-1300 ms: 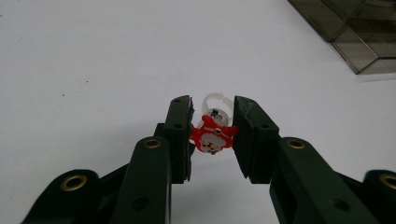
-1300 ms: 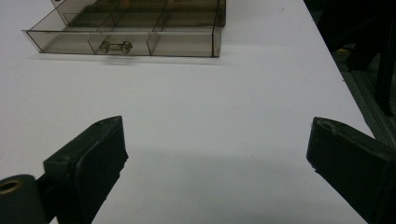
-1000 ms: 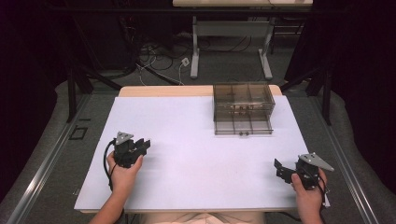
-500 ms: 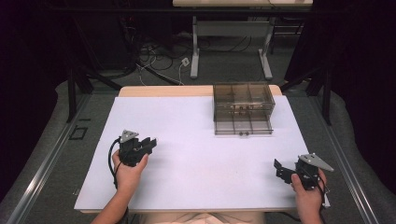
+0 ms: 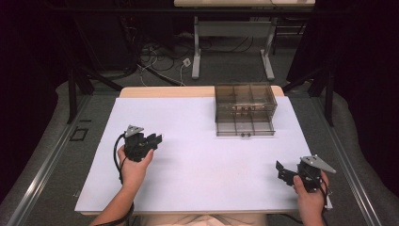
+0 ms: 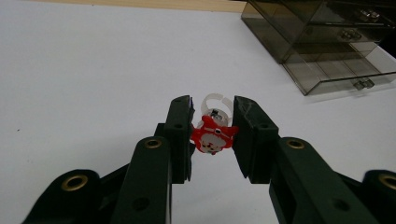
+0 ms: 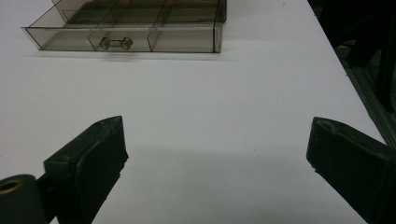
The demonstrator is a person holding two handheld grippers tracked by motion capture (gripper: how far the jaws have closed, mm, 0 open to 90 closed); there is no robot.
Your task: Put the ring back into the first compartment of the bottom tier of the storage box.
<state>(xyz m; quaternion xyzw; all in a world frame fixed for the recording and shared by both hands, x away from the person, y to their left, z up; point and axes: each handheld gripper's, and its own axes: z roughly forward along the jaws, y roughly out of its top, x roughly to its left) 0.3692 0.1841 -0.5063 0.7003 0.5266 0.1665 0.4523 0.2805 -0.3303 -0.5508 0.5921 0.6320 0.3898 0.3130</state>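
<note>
High view: left gripper [image 5: 151,140] at lower left, drawer box [image 5: 244,109] at upper right.

Left gripper view: jaws clamp a red toy ring [image 6: 214,134] at centre; carry it level, perhaps toward the open drawer [image 6: 336,74].

Right gripper view: right gripper [image 7: 217,154] gapes empty.

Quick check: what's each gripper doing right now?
Left gripper: closed on a small red toy ring.
Right gripper: open, holding nothing.

Dark curtains, grey floor [image 5: 47,165], perhaps cables [image 5: 155,56] behind.
</note>
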